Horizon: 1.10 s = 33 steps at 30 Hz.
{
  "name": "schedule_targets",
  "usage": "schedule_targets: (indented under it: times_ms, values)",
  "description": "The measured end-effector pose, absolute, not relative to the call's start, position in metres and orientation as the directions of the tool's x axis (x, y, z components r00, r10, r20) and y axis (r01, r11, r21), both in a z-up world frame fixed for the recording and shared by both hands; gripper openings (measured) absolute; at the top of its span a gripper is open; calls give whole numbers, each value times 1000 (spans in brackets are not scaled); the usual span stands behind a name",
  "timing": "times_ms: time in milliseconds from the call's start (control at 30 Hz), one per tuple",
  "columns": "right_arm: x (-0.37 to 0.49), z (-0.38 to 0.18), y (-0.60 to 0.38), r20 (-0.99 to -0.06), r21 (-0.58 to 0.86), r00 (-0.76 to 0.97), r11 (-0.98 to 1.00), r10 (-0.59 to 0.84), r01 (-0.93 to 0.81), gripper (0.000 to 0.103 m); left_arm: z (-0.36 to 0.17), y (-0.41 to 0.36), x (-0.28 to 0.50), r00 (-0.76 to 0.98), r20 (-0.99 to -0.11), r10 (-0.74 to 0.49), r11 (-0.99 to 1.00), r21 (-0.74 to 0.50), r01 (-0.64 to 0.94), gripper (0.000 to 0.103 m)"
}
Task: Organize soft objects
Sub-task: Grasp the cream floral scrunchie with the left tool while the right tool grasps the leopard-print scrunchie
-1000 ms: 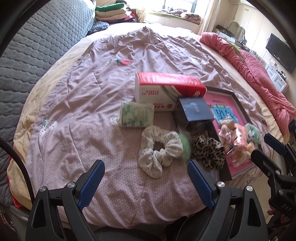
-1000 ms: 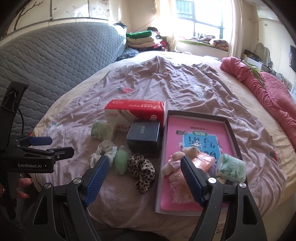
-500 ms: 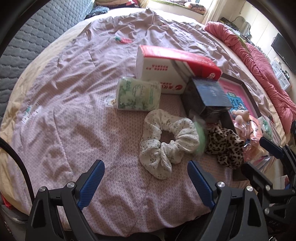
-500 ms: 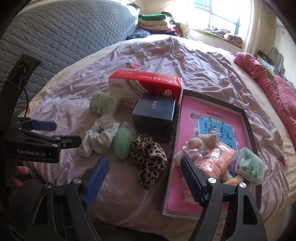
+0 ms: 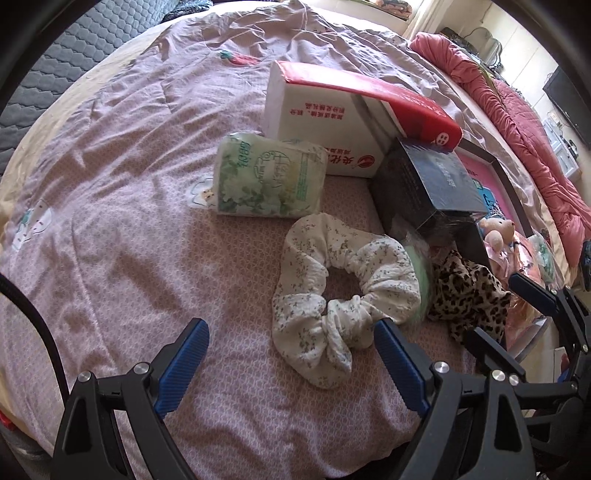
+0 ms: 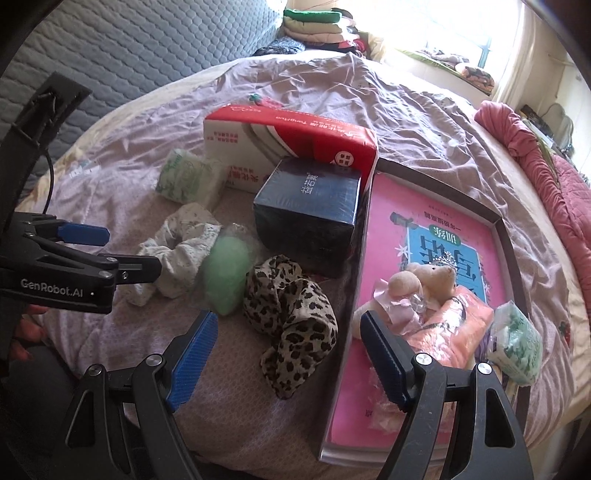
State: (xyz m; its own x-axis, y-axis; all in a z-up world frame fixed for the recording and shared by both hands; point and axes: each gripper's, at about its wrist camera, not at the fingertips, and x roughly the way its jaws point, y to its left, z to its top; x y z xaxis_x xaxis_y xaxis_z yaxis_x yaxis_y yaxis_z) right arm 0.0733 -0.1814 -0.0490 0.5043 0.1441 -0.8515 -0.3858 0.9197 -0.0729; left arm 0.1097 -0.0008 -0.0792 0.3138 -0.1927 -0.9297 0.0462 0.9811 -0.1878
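Note:
On the mauve bedspread lie a white floral scrunchie (image 5: 343,291) (image 6: 177,251), a pale green pouch (image 6: 225,273) and a leopard-print scrunchie (image 6: 291,317) (image 5: 469,295). My left gripper (image 5: 291,332) hangs open just in front of the white scrunchie, nothing between its blue pads. My right gripper (image 6: 288,325) is open above the leopard scrunchie, apart from it. A shallow tray (image 6: 506,236) with a pink sheet holds a small plush bear (image 6: 424,280), a peach packet (image 6: 461,325) and a green-white tissue pack (image 6: 517,343). Another tissue pack (image 5: 266,177) lies beside the boxes.
A red-and-white tissue box (image 5: 332,122) and a dark blue box (image 6: 314,206) stand behind the scrunchies. A grey quilted headboard (image 6: 129,48) is at the left, a rumpled pink quilt (image 6: 554,184) along the right. Folded clothes (image 6: 317,26) are stacked far back.
Both grippers have sunk closer to the bed and tilted further down, so the scrunchies and boxes loom larger. Nothing on the bed has moved, and both jaws stay equally wide.

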Motion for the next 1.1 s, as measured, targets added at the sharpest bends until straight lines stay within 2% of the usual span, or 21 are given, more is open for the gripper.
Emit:
schedule_targets:
  times_ms: [333, 533, 633, 967, 1100]
  values:
    - [85, -68, -172, -860, -142, 502, 902, 91, -408, 81, -92, -1, 122, 296, -928, -227, 974, -222, 52, 90]
    - [91, -71, -174, -853, -176, 518, 901, 62, -397, 70, -98, -5, 129, 288, -920, -265, 964, -259, 59, 82]
    - [94, -70, -176, -849, -180, 525, 904, 56, -387, 64, -98, -6, 130, 292, -913, -284, 959, -277, 67, 74]
    - [99, -63, -195, -838, -132, 541, 937, 68, -322, 29, -102, -11, 132, 278, -891, -359, 933, -354, 70, 29]
    - [97, -52, -206, -823, -66, 556, 952, 117, -298, 21, -101, -8, 130, 287, -885, -367, 929, -364, 64, 26]
